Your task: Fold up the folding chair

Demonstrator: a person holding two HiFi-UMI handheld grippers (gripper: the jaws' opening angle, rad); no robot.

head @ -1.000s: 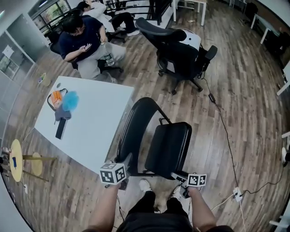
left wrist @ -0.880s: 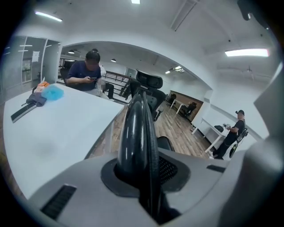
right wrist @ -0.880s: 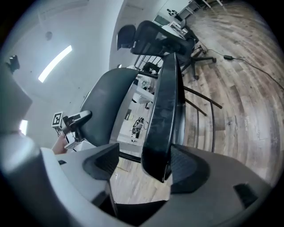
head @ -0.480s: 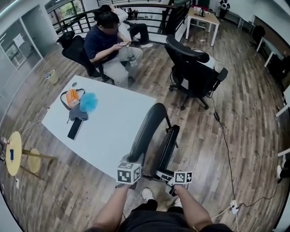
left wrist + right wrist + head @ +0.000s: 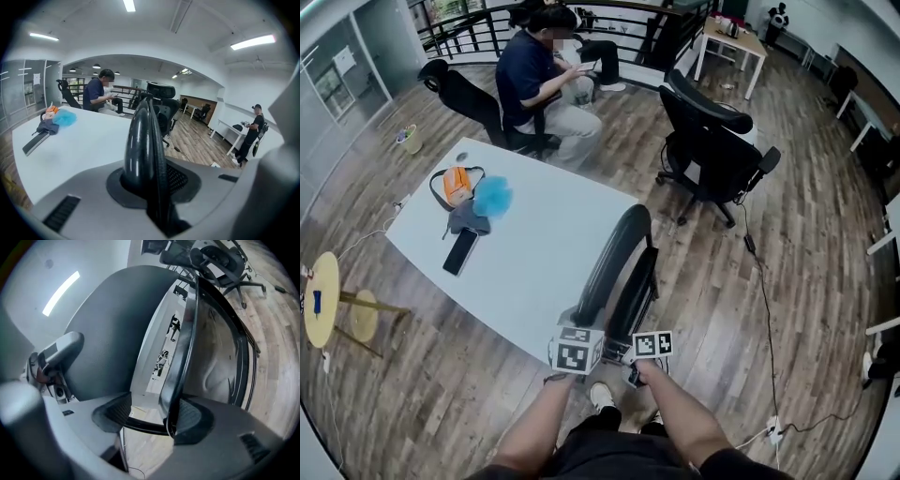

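The folding chair (image 5: 619,267) stands nearly flat beside the tabletop (image 5: 525,272), its long axis rising straight ahead of both tools. The left hand-held gripper (image 5: 151,190) is clamped on the backrest (image 5: 140,136). The right hand-held gripper (image 5: 149,420), nearer the seat (image 5: 213,357), is closing its jaws around that seat's edge, not yet pinching it.

Head view overhead, gripper views hugging chair (image 5: 614,251)

The left gripper (image 5: 583,328) hides the folding chair's (image 5: 617,258) lower frame.

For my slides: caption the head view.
Left hand-held gripper clamps the backrest of the folding chair; right hand-held gripper, jaws closing, straddles its seat edge beside the white table.
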